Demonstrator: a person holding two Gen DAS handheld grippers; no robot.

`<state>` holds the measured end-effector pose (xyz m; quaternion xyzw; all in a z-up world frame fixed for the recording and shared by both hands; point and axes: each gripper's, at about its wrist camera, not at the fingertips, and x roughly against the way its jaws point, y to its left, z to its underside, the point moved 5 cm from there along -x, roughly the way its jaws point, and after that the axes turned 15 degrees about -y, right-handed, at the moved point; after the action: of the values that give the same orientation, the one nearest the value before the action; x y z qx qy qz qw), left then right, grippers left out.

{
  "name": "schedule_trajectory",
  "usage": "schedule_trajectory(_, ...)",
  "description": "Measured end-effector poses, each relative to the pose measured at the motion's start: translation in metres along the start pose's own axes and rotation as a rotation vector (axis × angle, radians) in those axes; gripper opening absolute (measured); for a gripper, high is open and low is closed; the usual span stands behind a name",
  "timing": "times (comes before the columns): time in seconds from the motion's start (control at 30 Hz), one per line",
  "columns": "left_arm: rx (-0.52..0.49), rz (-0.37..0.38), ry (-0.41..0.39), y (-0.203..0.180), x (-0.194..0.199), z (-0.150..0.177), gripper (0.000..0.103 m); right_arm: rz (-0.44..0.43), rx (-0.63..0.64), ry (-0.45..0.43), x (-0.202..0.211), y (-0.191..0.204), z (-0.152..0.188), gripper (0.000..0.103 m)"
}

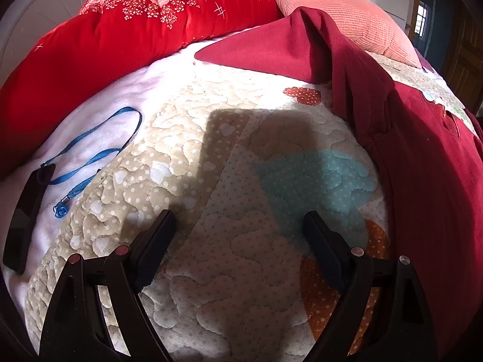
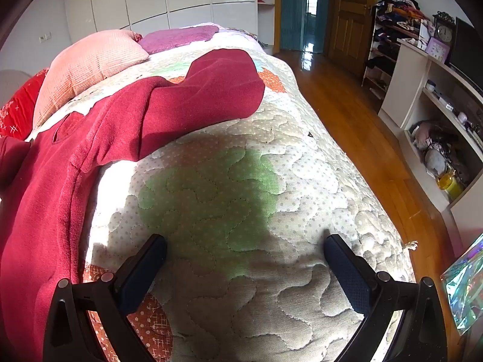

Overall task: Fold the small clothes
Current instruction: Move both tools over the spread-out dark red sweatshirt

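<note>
A dark red long-sleeved top [image 1: 422, 163] lies spread on the quilted bedspread [image 1: 229, 271], one sleeve [image 1: 265, 48] stretched out toward the pillows. In the right wrist view the same top [image 2: 39, 211] fills the left side, its other sleeve [image 2: 211, 90] laid across the bed. My left gripper [image 1: 240, 215] hovers open over bare quilt, left of the top, nothing between its fingers. My right gripper [image 2: 244, 239] is open wide above a green patch of quilt [image 2: 211, 193], right of the top, holding nothing.
A red floral pillow [image 1: 129, 30] and a pink pillow [image 1: 347, 15] sit at the bed's head. A blue lanyard [image 1: 99, 150] and a black phone [image 1: 22, 220] lie on white fleece at left. The bed edge [image 2: 377, 211] drops to wooden floor; shelves [image 2: 437, 120] stand beyond.
</note>
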<state>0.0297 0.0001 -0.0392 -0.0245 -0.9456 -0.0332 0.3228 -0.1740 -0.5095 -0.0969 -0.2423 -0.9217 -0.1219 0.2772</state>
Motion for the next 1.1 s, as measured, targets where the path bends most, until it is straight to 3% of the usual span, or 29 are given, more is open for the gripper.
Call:
schedule_trajectory(0.17,-0.003,0.005,0.026,0.003,0.016,0.000,0.087,-0.084,-0.026,-0.013,0.026,0.002,0.000,0.103)
schedule_trajectory(0.3,0.029,0.022,0.023,-0.001,0.046,0.001,0.087,-0.089,-0.058,-0.040,0.064,-0.010,-0.005,0.103)
schedule_trajectory(0.57,0.027,0.104,-0.065,-0.029,0.111,-0.010,0.087,-0.106,-0.047,-0.223,0.157,-0.049,-0.037,0.103)
schedule_trajectory(0.8,-0.032,0.197,-0.052,-0.073,0.136,0.005,0.087,-0.174,-0.104,-0.310,0.218,-0.072,-0.063,0.103)
schedule_trajectory(0.93,-0.044,0.227,-0.047,-0.093,0.141,0.015,0.087,-0.215,-0.048,-0.345,0.234,-0.055,-0.065,0.103)
schedule_trajectory(1.1,-0.057,0.245,-0.050,-0.111,0.145,0.018,0.087,-0.298,0.043,-0.337,0.222,-0.009,-0.051,0.103)
